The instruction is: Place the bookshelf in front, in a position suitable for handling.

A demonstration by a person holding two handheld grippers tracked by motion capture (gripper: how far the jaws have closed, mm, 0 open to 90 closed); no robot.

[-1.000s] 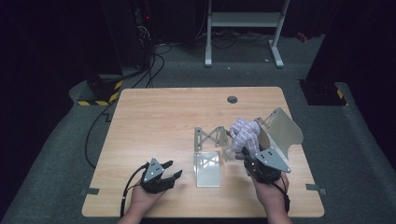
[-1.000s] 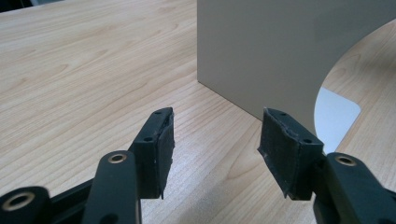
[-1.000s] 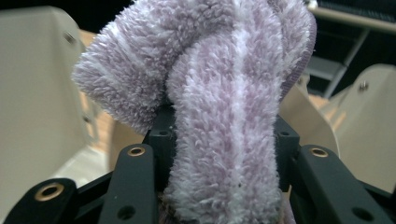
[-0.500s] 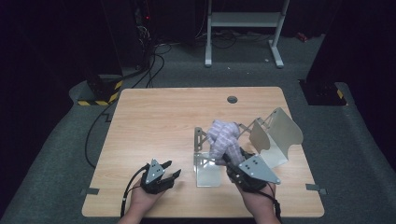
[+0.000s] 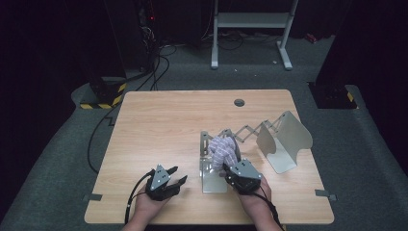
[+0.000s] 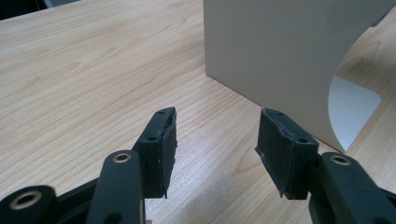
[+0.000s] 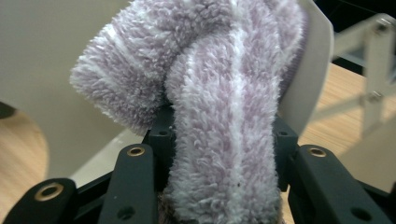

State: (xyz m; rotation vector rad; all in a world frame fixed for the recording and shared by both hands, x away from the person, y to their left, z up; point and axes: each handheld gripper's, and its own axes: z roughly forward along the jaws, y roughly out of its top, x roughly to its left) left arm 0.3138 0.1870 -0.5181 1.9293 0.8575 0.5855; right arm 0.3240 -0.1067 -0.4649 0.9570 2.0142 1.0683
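Right gripper (image 5: 231, 166): jaws clamped on a fluffy lilac-and-white striped cloth (image 5: 223, 150); in the right gripper view the cloth (image 7: 224, 116) rises between the two black jaws and flops over above them. The cloth sits against the near plate (image 5: 208, 166) of an expanding metal bookend rack (image 5: 248, 131), at the front centre of the wooden table (image 5: 163, 125).

Left gripper (image 5: 174, 179): jaws apart, having just closed a little, nothing between them. In the left gripper view the pads (image 6: 166, 147) stand over bare tabletop, with the pale near plate (image 6: 280, 60) just ahead and to the right.

Rack: scissor lattice joins the near plate to a far plate (image 5: 285, 139) with a rounded top, out toward the table's right edge.

Hands: the left hand (image 5: 146, 207) rests at the front edge; the right hand (image 5: 255, 199) lies just beside the near plate.

Surroundings: a round hole (image 5: 239, 102) near the table's far edge; grey floor with cables (image 5: 159, 57) beyond.
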